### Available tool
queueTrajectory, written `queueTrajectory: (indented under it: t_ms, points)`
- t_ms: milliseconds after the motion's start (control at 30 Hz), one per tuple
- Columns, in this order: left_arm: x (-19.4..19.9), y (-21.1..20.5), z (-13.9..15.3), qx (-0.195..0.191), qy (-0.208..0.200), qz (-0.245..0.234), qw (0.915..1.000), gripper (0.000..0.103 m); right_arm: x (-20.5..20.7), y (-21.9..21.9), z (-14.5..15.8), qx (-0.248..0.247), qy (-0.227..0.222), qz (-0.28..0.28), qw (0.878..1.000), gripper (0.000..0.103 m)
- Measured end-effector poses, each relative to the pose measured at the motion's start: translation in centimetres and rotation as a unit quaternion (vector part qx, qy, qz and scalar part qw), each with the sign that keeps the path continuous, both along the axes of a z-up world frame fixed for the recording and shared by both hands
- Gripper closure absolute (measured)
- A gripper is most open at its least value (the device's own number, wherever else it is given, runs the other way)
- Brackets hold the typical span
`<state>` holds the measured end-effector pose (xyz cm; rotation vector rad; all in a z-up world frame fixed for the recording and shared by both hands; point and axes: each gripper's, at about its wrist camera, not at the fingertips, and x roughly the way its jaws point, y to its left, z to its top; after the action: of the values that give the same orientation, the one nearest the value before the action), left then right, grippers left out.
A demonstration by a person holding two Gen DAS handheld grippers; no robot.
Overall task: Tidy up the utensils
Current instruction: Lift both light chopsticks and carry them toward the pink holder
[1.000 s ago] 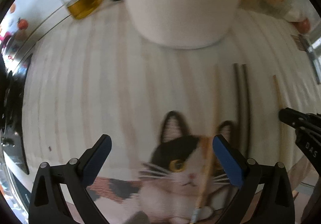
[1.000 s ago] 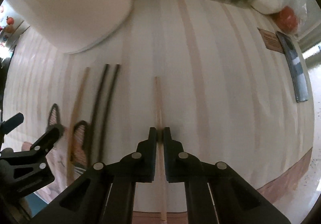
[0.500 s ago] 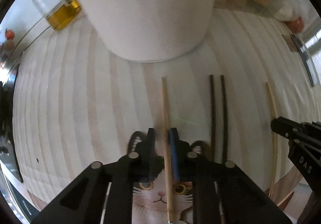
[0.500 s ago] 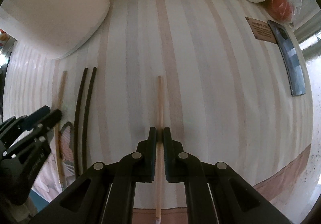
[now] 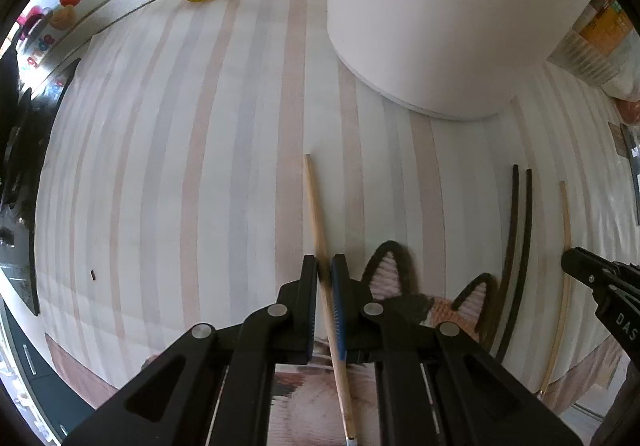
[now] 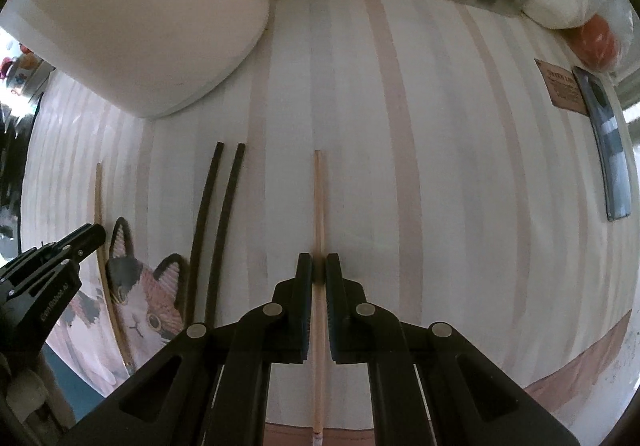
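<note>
The left gripper [image 5: 325,270] now has its fingers [image 5: 308,286] together on a wooden chopstick [image 5: 316,214], which runs between them from the near edge out toward the far side of the striped tabletop [image 5: 180,166]. 1 second ago these fingers stood wide apart over the cat picture [image 5: 400,286] on the mat, with this chopstick lying blurred under them. By half a second ago they had already pinched it, and the grip looks the same now. The view has also shifted: the cat picture now sits to the right of the fingers, and the big white container [image 5: 440,26] has moved from the middle to the far right. So the left gripper went leftward with the chopstick in its fingers.

The right gripper [image 6: 319,270] is clamped on a second wooden chopstick [image 6: 318,202], and this is unchanged across all 3 moments. Its chopstick lies straight along the tabletop, to the right of the 2 black chopsticks [image 6: 218,214].

For the task, I judge that both light chopsticks are now secured, 1 in each gripper. The likely next step is to bring them together as a pair or carry them to the white container. The 2 black chopsticks lie side by side between the grippers, not yet handled.
</note>
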<state>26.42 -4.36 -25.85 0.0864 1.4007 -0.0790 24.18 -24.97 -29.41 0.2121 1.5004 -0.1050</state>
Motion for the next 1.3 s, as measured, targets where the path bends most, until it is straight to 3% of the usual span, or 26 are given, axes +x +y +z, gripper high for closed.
queueTrajectory:
  t_ms: [167,467,1300]
  points:
    - [0.1,0.4,0.1,0.006,-0.003,-0.011,0.9999,0.098,0.7,1.9,0.5,-0.005,0.002,0.009,1.000,0.096]
    - [-0.9,-2.1,0.7,0.009,-0.006,-0.017,0.9998,0.098,0.8,2.0,0.6,-0.010,0.004,0.012,1.000,0.096]
    - [-0.1,-1.7,0.2,0.002,-0.002,-0.017,0.9999,0.098,2.8,1.5,0.7,-0.024,0.009,0.003,1.000,0.096]
